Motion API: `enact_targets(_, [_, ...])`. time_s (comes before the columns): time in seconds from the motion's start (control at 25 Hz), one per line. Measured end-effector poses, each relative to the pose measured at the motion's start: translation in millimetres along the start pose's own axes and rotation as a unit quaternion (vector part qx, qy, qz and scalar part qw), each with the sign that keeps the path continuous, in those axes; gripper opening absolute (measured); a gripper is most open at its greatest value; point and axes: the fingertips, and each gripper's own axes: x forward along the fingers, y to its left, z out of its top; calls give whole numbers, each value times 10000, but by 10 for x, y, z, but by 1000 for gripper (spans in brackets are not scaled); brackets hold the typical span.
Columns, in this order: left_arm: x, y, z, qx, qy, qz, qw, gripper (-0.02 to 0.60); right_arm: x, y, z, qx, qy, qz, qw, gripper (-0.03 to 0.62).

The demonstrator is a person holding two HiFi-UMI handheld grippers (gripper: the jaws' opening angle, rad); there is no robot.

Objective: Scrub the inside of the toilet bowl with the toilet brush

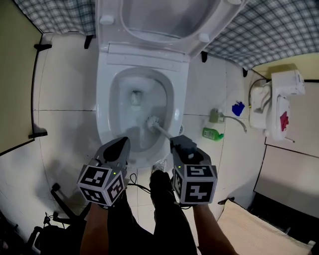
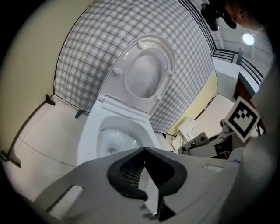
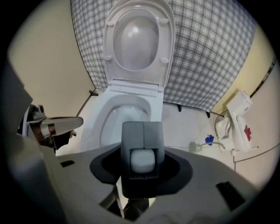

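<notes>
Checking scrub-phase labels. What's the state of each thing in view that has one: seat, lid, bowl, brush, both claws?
toilet seat: raised
toilet lid: raised, behind the seat
toilet bowl: uncovered, brush head inside
toilet brush: head down in the bowl, handle held by the right claw
right claw: shut on the toilet brush handle
left claw: shut, nothing in it, held in front of the bowl

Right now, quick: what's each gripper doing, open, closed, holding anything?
Left gripper: jaws closed together, nothing between them.
Right gripper: closed on the handle of the white toilet brush, whose head is inside the white toilet bowl.
</notes>
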Motion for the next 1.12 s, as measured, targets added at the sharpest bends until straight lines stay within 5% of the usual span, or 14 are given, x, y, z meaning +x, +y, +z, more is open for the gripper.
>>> enact_targets(0.24, [-9,-60,9,0,-31,-11,10000,9,7,43,-93,-77,95,25,9999,196])
enact_targets(0.96, [-165,69,-43,-8,5,162,9999,9,1282,532,75,-897,719,380,9926,194])
enact_targets(1.12, [-175,74,-75,21,23,166,9999,9,1200,496,106,-860,409,505,9942,192])
